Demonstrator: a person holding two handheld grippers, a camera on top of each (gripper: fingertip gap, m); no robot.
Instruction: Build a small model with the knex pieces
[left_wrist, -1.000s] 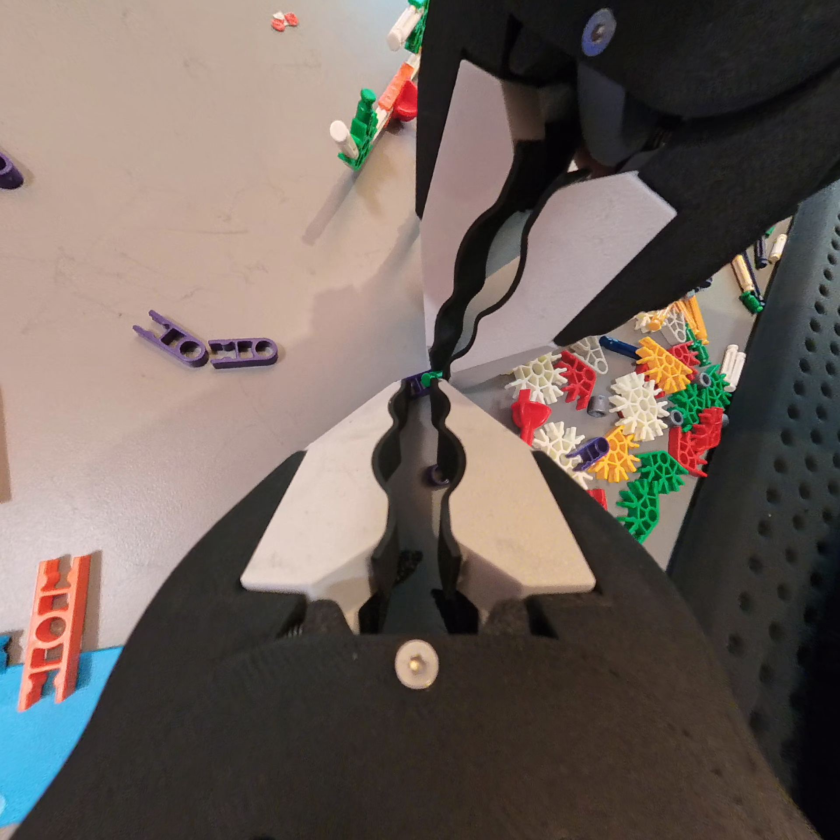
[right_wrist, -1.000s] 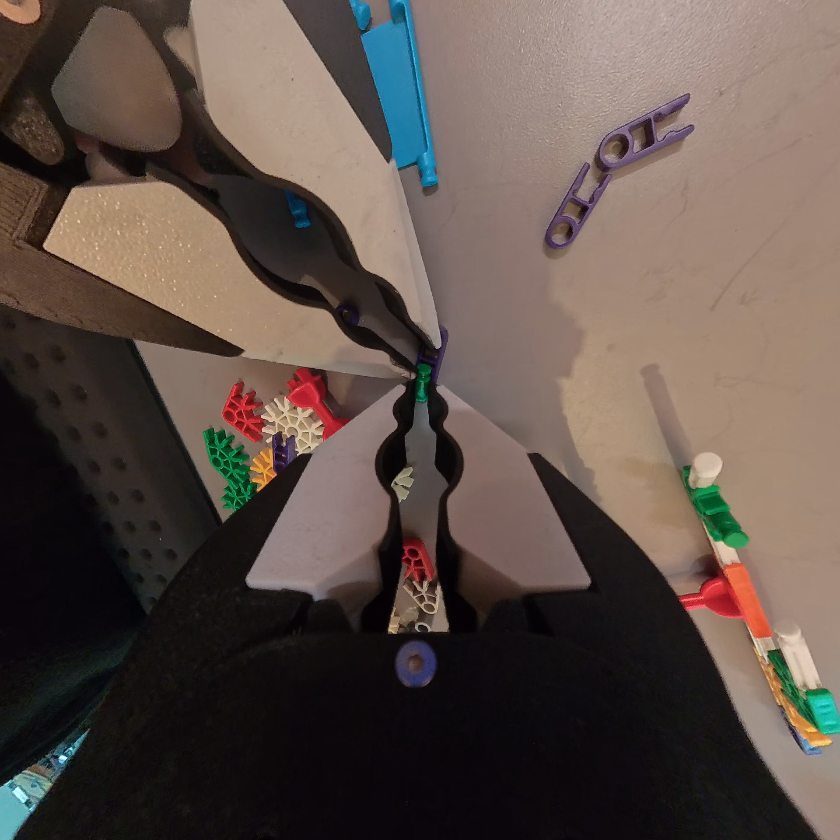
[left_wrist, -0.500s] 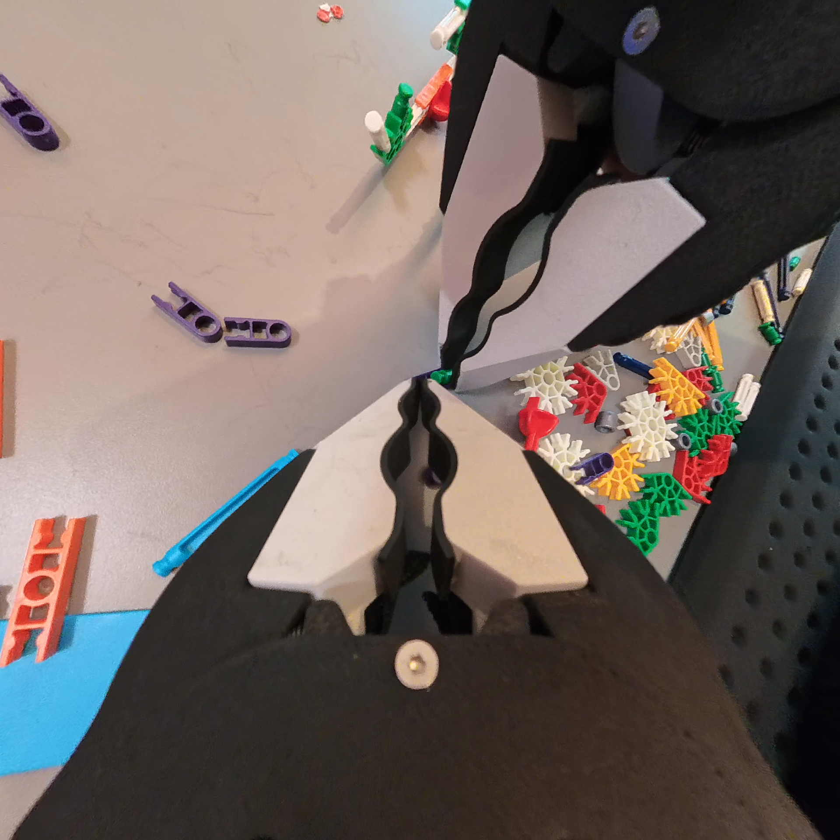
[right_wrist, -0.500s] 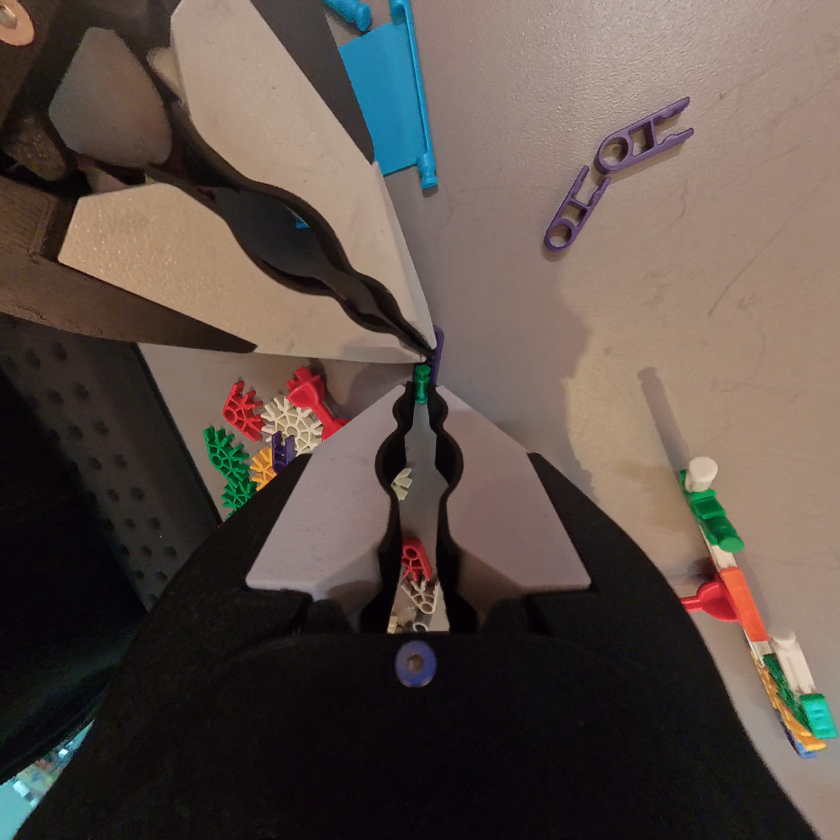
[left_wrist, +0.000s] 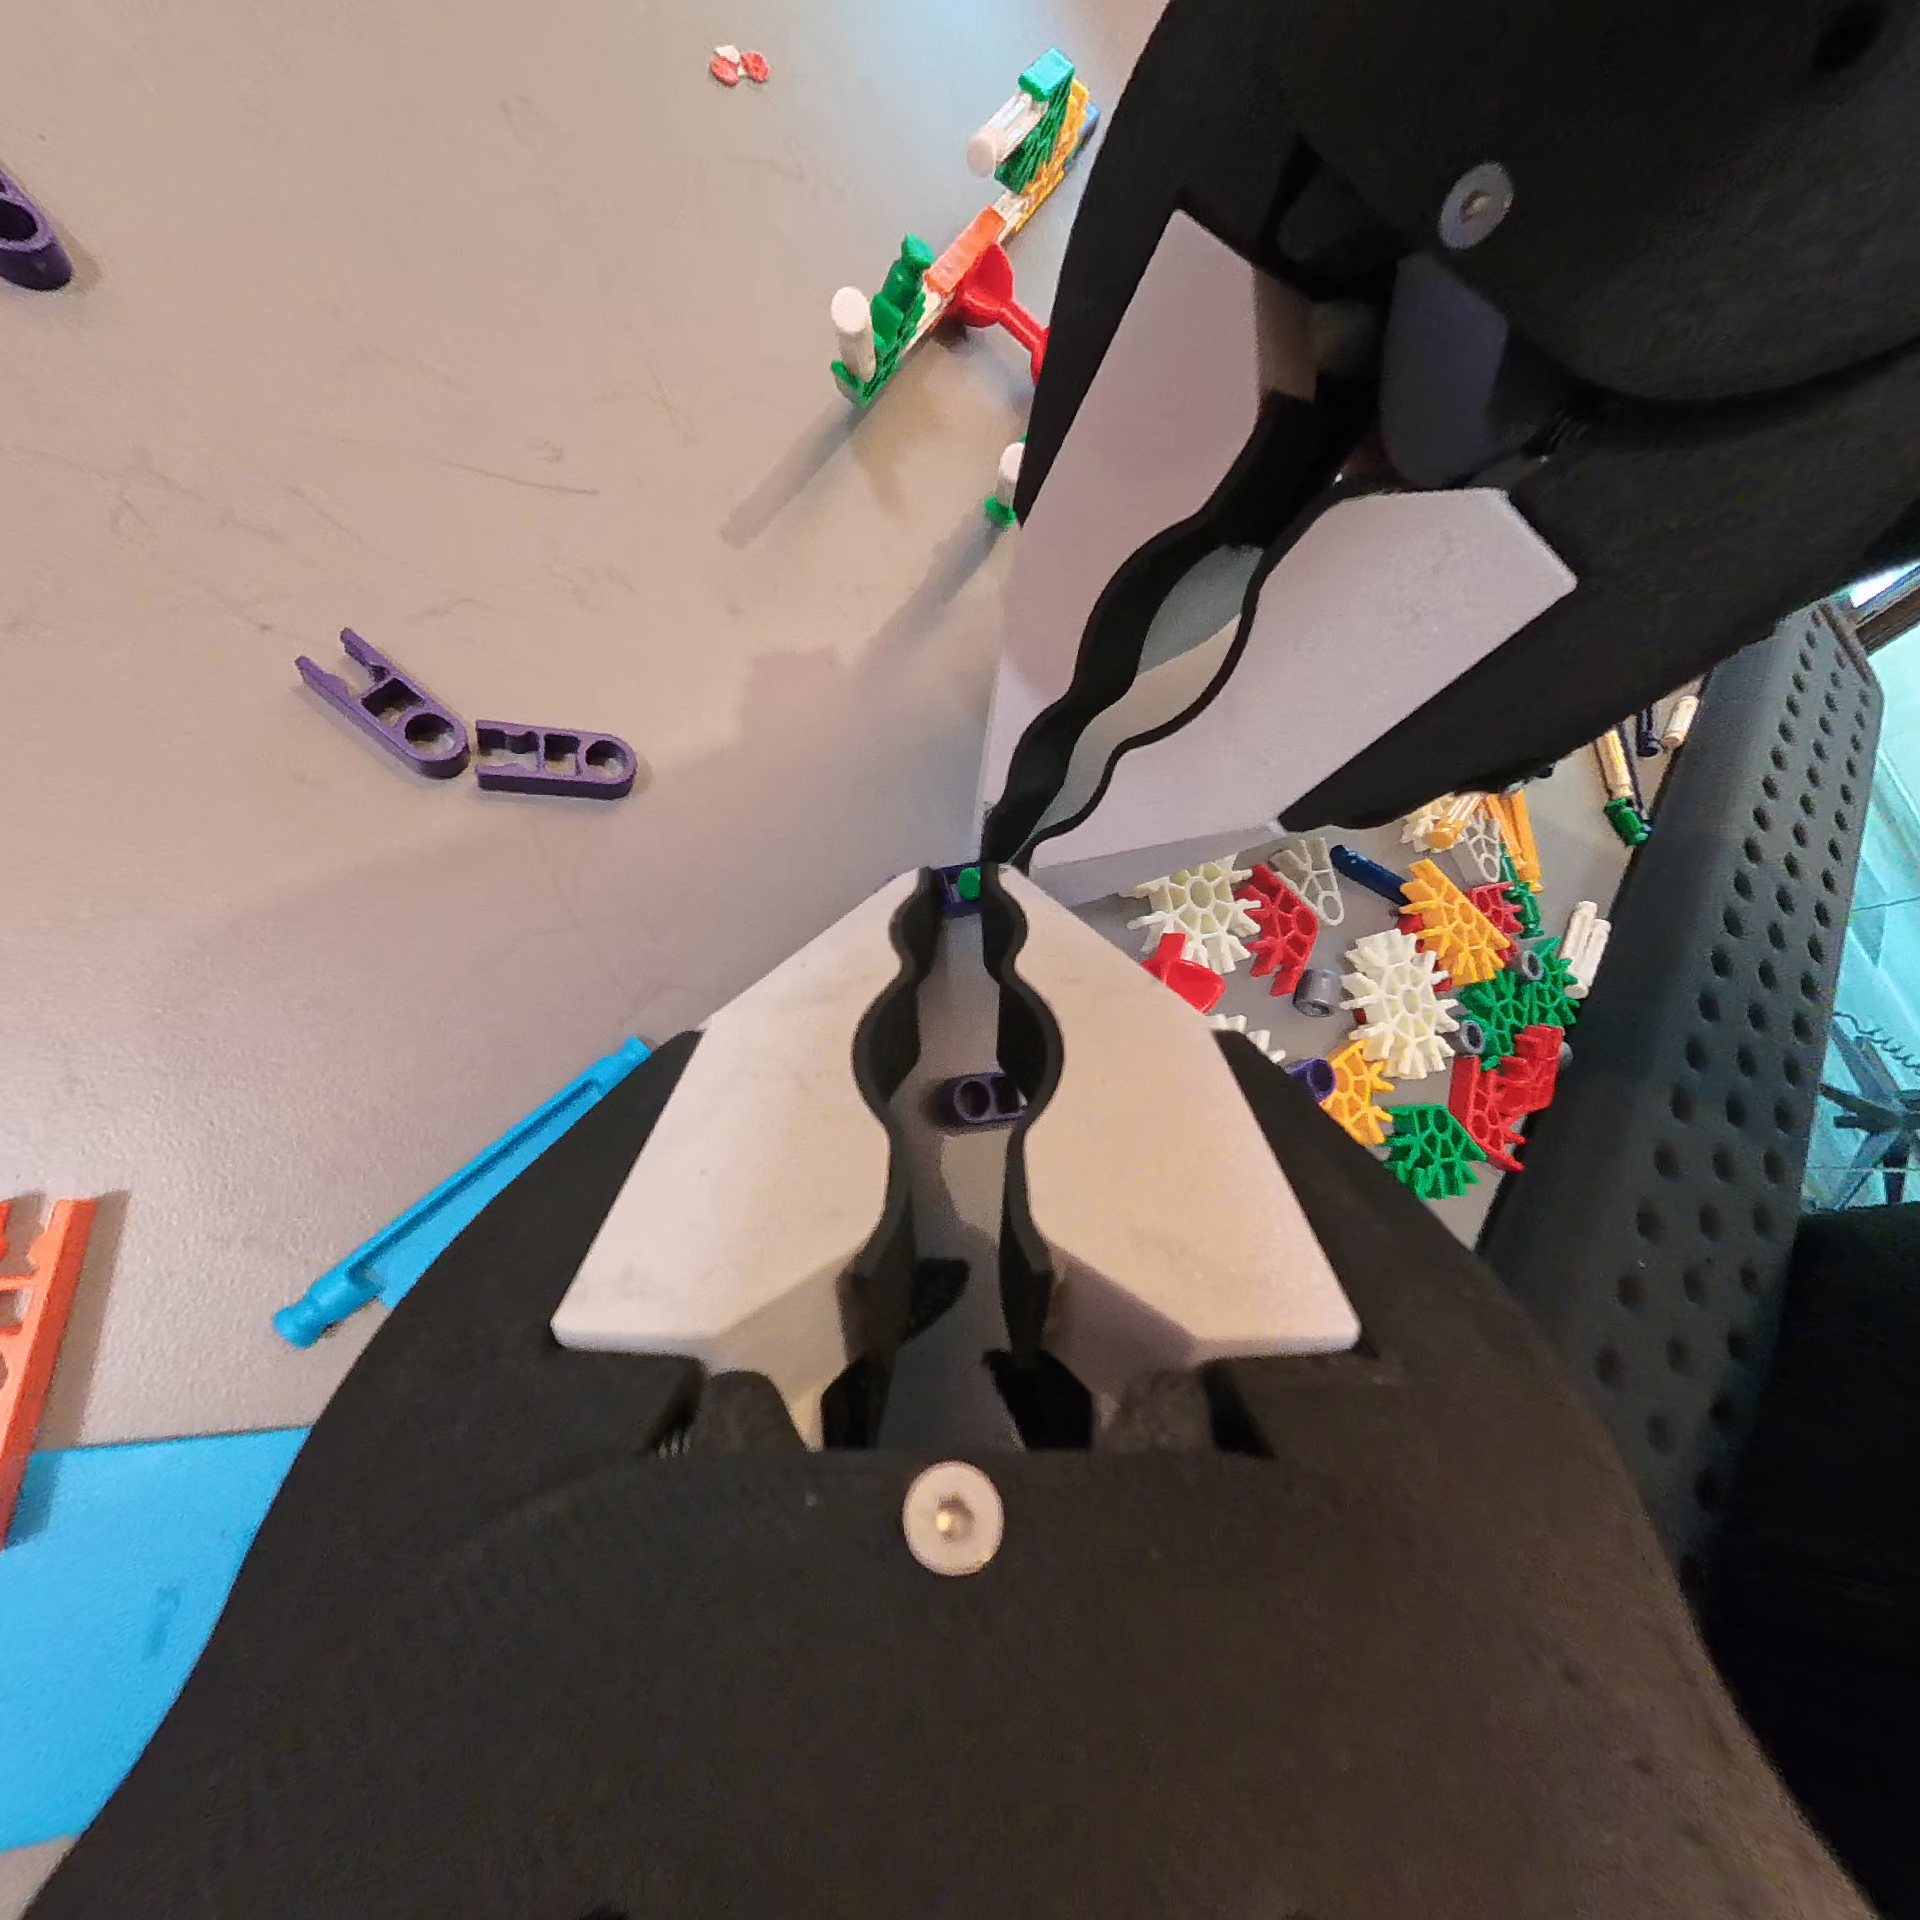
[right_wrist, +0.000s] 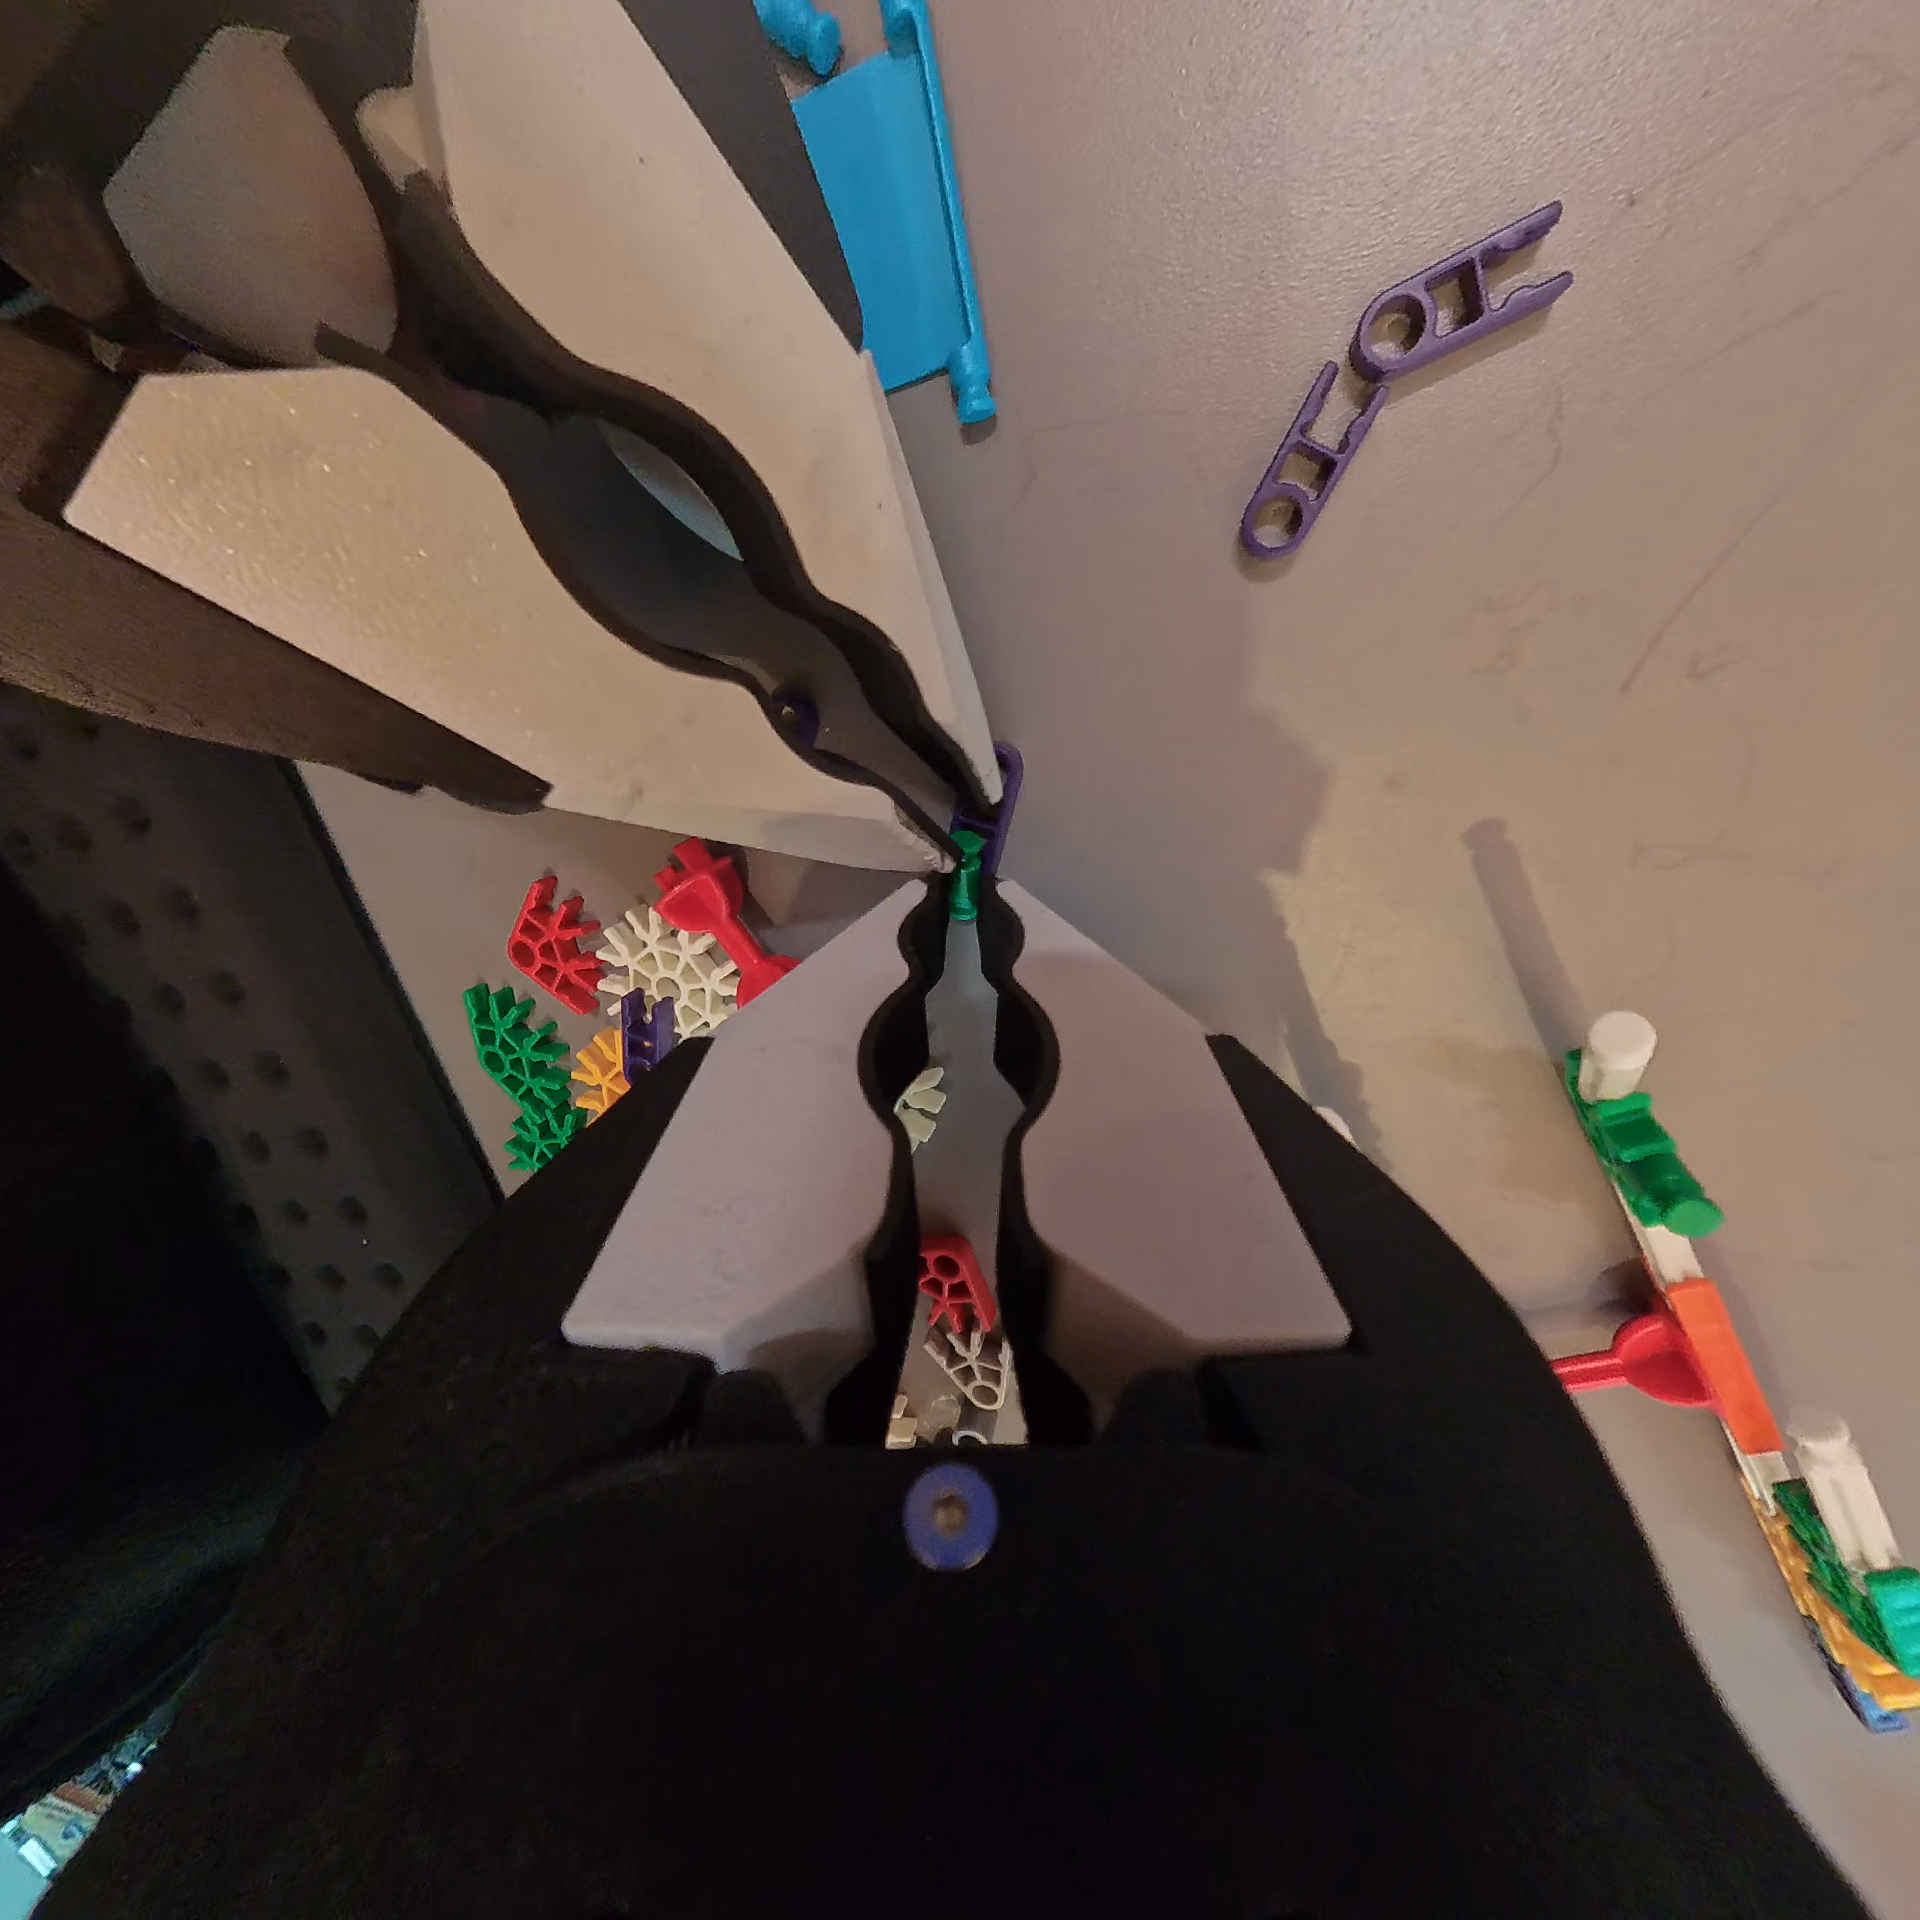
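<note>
I have both grippers meeting tip to tip above the grey bench (left_wrist: 436, 436): the left gripper (left_wrist: 961, 894) has its jaws clamped on a small purple connector (right_wrist: 1000, 795), and the right gripper (right_wrist: 961, 896) has its jaws clamped on a short green rod (right_wrist: 966, 878) whose end touches that connector. To the left of the tips the bench lies open, with only two purple clip pieces (left_wrist: 468, 727) lying end to end and, nearer the bench edge by me, a blue rod (left_wrist: 457, 1184) and a flat blue panel (left_wrist: 114, 1579). To the right there is little room: a heap of red, white, yellow and green snowflake connectors (left_wrist: 1392, 1008) sits just beside a black perforated chair back (left_wrist: 1714, 1091) at the bench edge. Farther off lies a built strip of white, green, orange and red parts (left_wrist: 935, 291). My left wrist view alone shows an orange ladder-like piece (left_wrist: 36, 1320) at the left edge and a purple piece's end seen between the left jaws; my right wrist view alone shows the rod's length and red and grey connectors (right_wrist: 961, 1320) seen between its own jaws
</note>
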